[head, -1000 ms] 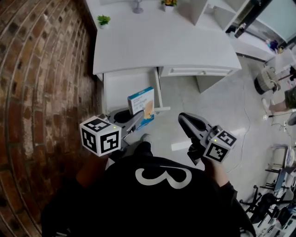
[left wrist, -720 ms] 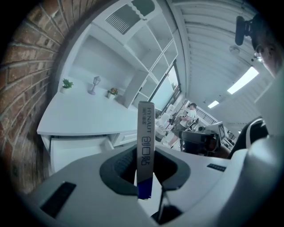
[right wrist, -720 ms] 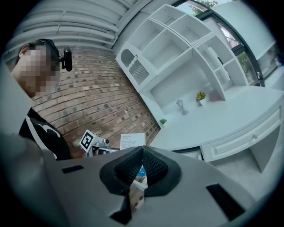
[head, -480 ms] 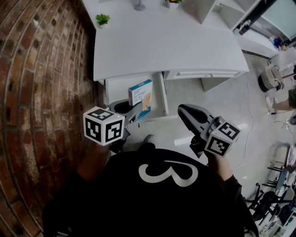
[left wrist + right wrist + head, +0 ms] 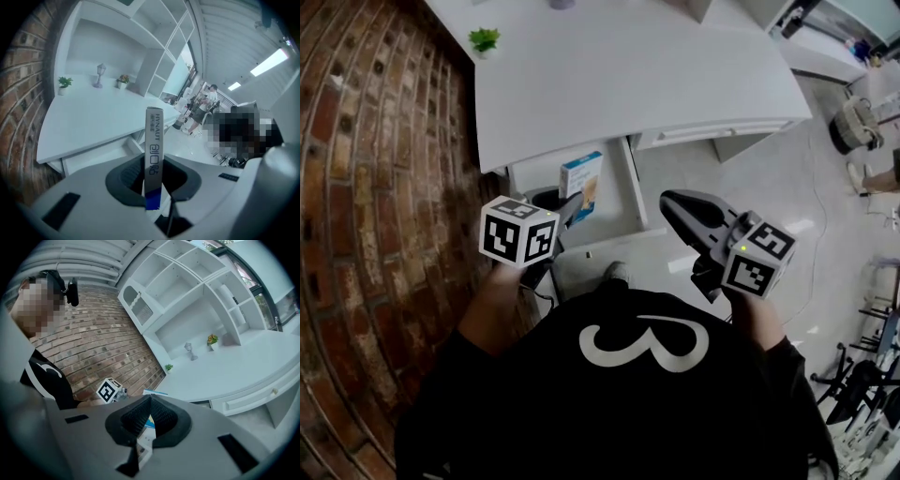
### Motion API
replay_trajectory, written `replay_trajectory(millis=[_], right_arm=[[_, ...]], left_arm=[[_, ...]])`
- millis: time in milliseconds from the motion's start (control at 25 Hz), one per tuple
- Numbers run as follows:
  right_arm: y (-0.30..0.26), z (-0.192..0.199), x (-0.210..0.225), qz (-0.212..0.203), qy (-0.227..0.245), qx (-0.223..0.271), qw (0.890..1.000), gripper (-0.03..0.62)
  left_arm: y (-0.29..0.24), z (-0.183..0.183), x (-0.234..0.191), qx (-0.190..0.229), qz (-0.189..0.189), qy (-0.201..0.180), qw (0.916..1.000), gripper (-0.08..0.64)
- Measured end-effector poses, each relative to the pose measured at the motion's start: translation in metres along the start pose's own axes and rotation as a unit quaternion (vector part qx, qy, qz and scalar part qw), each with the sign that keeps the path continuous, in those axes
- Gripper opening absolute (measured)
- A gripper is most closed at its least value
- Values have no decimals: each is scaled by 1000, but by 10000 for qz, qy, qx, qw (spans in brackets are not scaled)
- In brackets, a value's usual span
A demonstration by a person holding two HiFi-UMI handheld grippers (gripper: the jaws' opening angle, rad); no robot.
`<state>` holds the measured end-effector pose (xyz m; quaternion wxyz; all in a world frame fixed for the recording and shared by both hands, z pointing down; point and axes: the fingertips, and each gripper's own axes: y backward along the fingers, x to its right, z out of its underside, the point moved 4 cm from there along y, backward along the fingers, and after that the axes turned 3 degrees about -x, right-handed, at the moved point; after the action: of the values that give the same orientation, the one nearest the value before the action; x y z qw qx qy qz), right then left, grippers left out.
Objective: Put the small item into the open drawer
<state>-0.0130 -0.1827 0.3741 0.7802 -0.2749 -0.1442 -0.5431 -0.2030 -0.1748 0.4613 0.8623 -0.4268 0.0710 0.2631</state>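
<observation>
The wide white desk surface (image 5: 628, 84) runs along the red brick wall (image 5: 375, 187). Under its front edge, the shallow white open drawer (image 5: 617, 199) is pulled out toward me.

My left gripper (image 5: 572, 208) has its fingers pinching the lower end of the thin blue-and-white cardboard box (image 5: 582, 183). In the left gripper view, the box (image 5: 153, 140) stands upright, edge-on, between them. From the head view the box sits over the drawer's opening, though I cannot tell how high above the drawer floor it is.

My right gripper (image 5: 672, 202) hangs out over the floor, apart from the drawer. Its fingers are pressed together with nothing in them (image 5: 150, 401).

I judge the step in hand to be lowering and releasing. To do it well, I would:
- keep the box inside the drawer's side walls;
- bring it down low and tip it toward flat, so it does not fall over or bounce out;
- spread the fingers only when it is close to the bottom;
- lift straight up, clear of the surface's edge above.

The right gripper should stay where it is, out of the way.

On the box's narrow edge I read "HYNAUT" in small capitals. Larger Chinese characters sit below it, which look like 创口贴. The black top (image 5: 642, 342) carries a large white "3".
</observation>
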Motion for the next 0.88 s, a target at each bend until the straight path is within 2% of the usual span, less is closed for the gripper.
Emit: replay_trajectory(millis=[240,440,880], right_arm=[[4,-1,18,158,-104,-32,9998,11],[4,-1,31,244,-188,-23,9995,11],[18,3,55,363,-361,10,9987,11]], left_arm=[[-33,8,-15,-581,-184,-602,9963,71],[-66,24,-32,-1040,-223,-747,9915,71],[-131,63,-72,-2088,-663,-1224,9680,71]])
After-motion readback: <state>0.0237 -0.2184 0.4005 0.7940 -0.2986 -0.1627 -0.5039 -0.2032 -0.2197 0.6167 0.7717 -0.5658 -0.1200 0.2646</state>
